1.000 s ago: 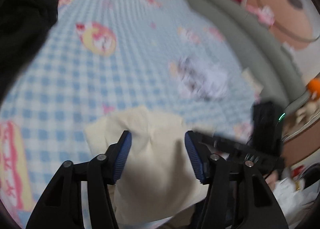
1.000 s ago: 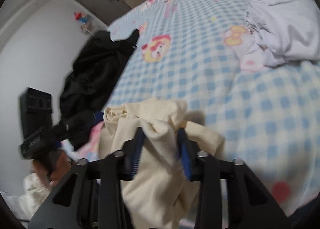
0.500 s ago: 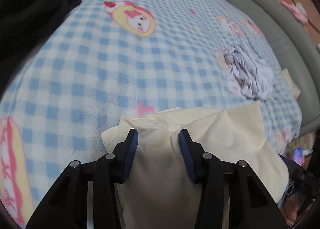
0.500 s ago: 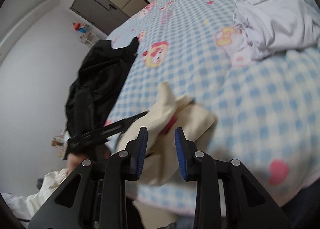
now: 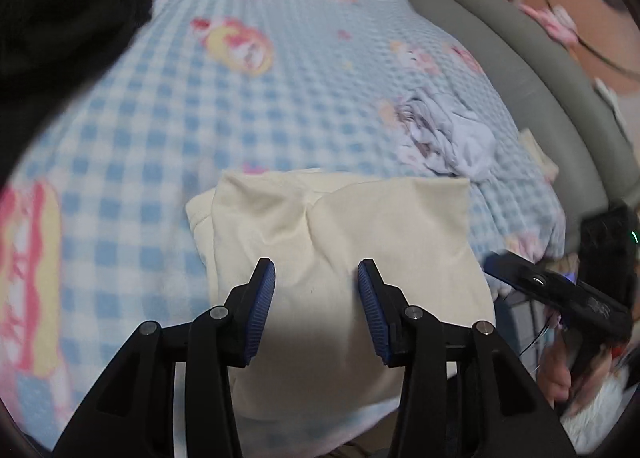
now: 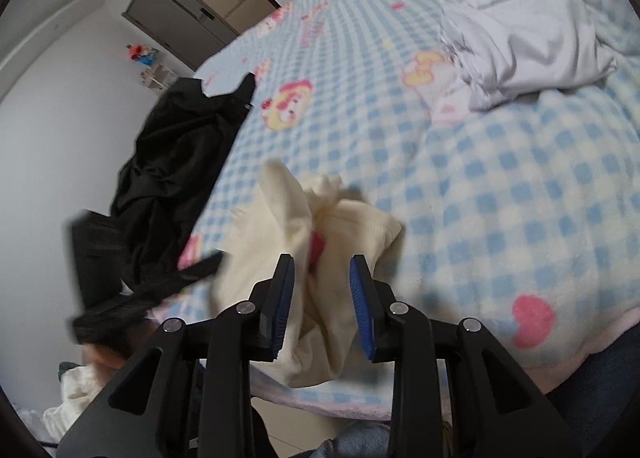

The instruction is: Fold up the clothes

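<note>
Your left hand-held gripper point(image 5: 316, 276) hangs over the cream garment point(image 5: 340, 242), which lies at the near edge of the bed point(image 5: 168, 126) on its blue checked blanket. The blue pads stand apart with cloth showing between them, but you cannot tell from this view whether they pinch it or only hover above. Compared with a second ago, the cream garment is spread wider and flatter, its far edge now a straight line toward the crumpled white garment point(image 5: 448, 138) further up the bed.

Your right hand-held gripper point(image 6: 322, 278) is partly closed, and a bunched fold of the same cream cloth point(image 6: 320, 242) sits in the gap; whether the pads actually squeeze it is not clear. A second ago the fabric was heaped up between these fingers; now it lies lower and further forward, with a bit of red showing inside. The black garment point(image 6: 176, 174) stays at the bed's left edge.
</note>
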{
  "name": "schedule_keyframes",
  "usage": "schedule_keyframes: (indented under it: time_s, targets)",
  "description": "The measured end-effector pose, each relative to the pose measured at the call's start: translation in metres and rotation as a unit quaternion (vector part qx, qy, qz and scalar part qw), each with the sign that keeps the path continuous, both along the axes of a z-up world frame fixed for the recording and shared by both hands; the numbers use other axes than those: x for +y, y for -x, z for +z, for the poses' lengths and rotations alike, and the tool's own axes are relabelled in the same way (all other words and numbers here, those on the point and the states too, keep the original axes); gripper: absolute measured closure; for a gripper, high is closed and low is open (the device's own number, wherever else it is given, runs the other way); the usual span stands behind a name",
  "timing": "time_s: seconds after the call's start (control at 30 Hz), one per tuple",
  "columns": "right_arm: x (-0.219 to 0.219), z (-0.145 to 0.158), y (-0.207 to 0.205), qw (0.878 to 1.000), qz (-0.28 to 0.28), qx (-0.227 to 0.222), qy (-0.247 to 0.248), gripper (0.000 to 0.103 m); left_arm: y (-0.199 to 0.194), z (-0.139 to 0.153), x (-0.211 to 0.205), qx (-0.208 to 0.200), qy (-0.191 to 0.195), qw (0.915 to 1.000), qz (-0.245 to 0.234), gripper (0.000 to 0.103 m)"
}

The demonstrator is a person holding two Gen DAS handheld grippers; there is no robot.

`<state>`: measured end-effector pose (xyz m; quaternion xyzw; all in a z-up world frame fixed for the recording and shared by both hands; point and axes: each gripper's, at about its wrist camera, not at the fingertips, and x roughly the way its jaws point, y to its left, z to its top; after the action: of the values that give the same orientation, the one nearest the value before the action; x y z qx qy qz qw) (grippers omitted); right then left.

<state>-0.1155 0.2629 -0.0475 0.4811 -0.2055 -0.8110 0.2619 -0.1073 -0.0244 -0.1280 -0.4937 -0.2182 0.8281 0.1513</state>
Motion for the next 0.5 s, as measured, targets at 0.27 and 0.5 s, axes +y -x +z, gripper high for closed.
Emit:
schedule_keyframes:
  time_s: [0.27, 0.5]
  targets:
    - [-0.042, -0.003, -0.017, 0.996, 0.067, 0.008, -0.055, 0.068, 0.008, -0.006, 0.008, -0.007, 0.024, 0.9997, 0.004, 0.057]
    - [-0.022, -0.031, -0.021, 0.995, 0.042, -0.022, -0.085, 0.063, 0.015, -0.009, 0.02, 0.0, 0.038, 0.9989, -0.026, 0.057]
